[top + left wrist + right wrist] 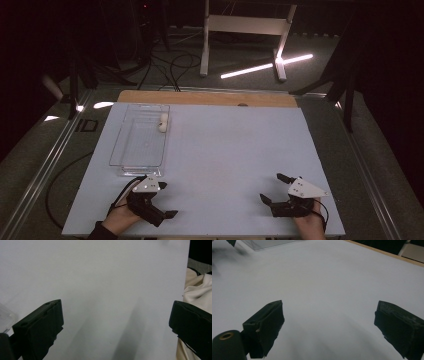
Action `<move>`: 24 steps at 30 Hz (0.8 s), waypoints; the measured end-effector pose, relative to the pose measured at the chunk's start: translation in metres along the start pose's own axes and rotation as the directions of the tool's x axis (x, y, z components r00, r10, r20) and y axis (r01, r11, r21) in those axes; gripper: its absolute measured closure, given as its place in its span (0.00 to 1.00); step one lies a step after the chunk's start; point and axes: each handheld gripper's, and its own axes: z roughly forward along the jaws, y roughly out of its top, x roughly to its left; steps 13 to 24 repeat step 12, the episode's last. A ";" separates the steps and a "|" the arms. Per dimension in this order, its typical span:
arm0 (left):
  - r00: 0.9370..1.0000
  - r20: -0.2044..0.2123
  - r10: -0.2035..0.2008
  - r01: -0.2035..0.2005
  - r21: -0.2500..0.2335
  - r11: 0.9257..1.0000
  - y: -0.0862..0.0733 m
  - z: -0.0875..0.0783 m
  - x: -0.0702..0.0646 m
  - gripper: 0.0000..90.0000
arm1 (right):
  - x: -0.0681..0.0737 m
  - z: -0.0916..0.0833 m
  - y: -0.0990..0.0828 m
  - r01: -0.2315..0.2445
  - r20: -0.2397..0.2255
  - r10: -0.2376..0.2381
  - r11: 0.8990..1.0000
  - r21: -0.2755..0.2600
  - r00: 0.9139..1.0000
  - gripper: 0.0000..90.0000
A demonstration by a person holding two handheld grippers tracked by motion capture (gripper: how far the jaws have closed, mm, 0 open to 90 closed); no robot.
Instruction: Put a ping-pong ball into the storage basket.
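A clear plastic tray (138,145) lies on the left half of the pale desk (225,150), its long sides running away from the person. It is a shallow, see-through box with faint ribs along the floor and a rim that catches the light. In its far right corner sits a small white thing (163,123), rounded and slightly lumpy; the high view is too coarse to say what it is, though it may be two small pieces touching.

The left gripper (169,199) rests near the front edge of the desk, just in front of the tray's near end, held in a hand (119,216) coming up from below. Its fingers (40,327) are spread wide with only bare desk between them. In the left gripper view a corner of the tray (5,317) shows at the left edge.

The right gripper (275,187) is near the front right of the desk, well apart from the tray. Its fingers (265,323) are also spread wide and hold nothing. In the right gripper view the tray (269,243) appears far off at the top left.
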 end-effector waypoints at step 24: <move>1.000 -0.016 -0.012 0.011 -0.031 0.999 0.000 0.000 0.000 0.01 | 0.000 0.000 0.000 0.001 0.002 -0.001 1.000 0.002 1.000 0.10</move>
